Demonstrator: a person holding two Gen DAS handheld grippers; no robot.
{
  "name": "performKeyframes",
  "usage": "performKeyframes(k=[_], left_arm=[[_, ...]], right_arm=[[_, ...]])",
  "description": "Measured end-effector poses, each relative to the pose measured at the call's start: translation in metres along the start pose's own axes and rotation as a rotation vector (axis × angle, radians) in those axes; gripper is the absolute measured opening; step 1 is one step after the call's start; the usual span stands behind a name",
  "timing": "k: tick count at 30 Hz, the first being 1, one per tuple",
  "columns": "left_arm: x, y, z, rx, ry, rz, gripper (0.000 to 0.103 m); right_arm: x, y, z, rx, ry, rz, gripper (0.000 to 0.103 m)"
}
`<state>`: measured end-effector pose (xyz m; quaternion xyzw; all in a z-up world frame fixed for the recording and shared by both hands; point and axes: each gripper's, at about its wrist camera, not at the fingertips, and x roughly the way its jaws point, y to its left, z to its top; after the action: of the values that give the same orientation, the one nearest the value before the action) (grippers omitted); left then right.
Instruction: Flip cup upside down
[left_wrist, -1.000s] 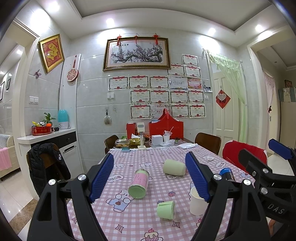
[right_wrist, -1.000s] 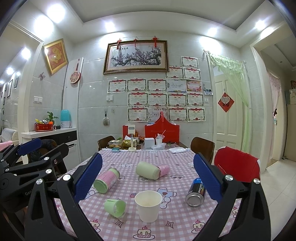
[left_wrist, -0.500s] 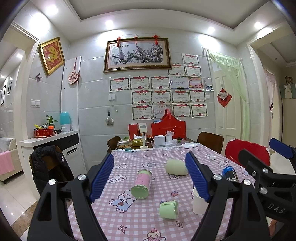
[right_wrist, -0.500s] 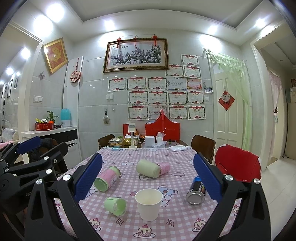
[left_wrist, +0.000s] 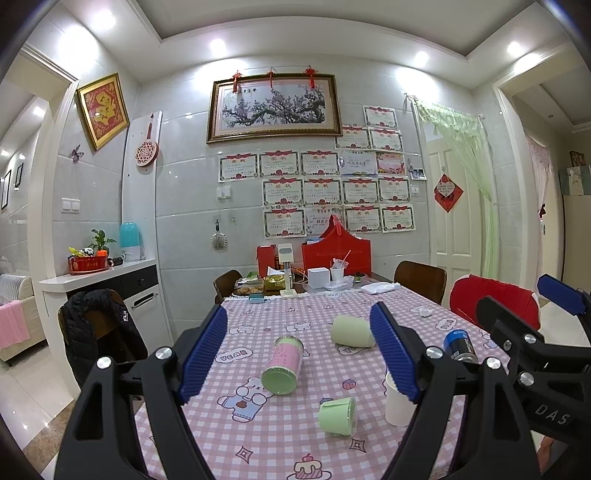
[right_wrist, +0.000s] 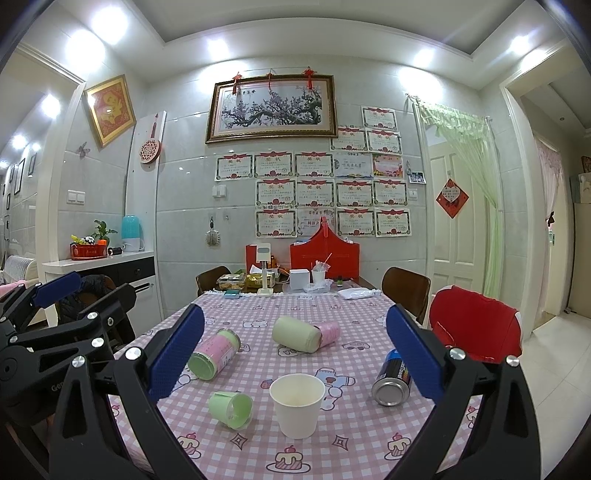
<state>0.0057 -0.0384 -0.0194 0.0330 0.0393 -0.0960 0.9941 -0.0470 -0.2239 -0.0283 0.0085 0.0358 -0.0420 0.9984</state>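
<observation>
A white paper cup (right_wrist: 297, 404) stands upright, mouth up, near the front of the pink checked table (right_wrist: 266, 450). In the left wrist view the cup (left_wrist: 396, 406) is partly hidden behind the right finger. My right gripper (right_wrist: 293, 354) is open and empty, held above and short of the cup. My left gripper (left_wrist: 299, 354) is open and empty, to the left of the cup. A small green cup (right_wrist: 231, 404) lies on its side just left of the paper cup.
A pink and green canister (right_wrist: 214, 353) lies on its side at the left. A green tumbler (right_wrist: 297, 334) lies further back. A metal can (right_wrist: 392, 378) lies at the right. Boxes and clutter (right_wrist: 325, 258) crowd the far end. Chairs (right_wrist: 476, 332) stand around.
Both grippers have risen and tilted slightly, so the table objects sit a little lower in view. Both stay open. Nothing on the table has moved.
</observation>
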Motion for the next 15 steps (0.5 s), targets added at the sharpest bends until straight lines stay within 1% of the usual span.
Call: performKeyframes(k=[15], left_arm=[[0.0019, 0.0058, -0.0053, -0.002, 0.007, 0.003, 0.079]], right_arm=[[0.0016, -0.0015, -0.0022, 0.004, 0.013, 0.008, 0.095]])
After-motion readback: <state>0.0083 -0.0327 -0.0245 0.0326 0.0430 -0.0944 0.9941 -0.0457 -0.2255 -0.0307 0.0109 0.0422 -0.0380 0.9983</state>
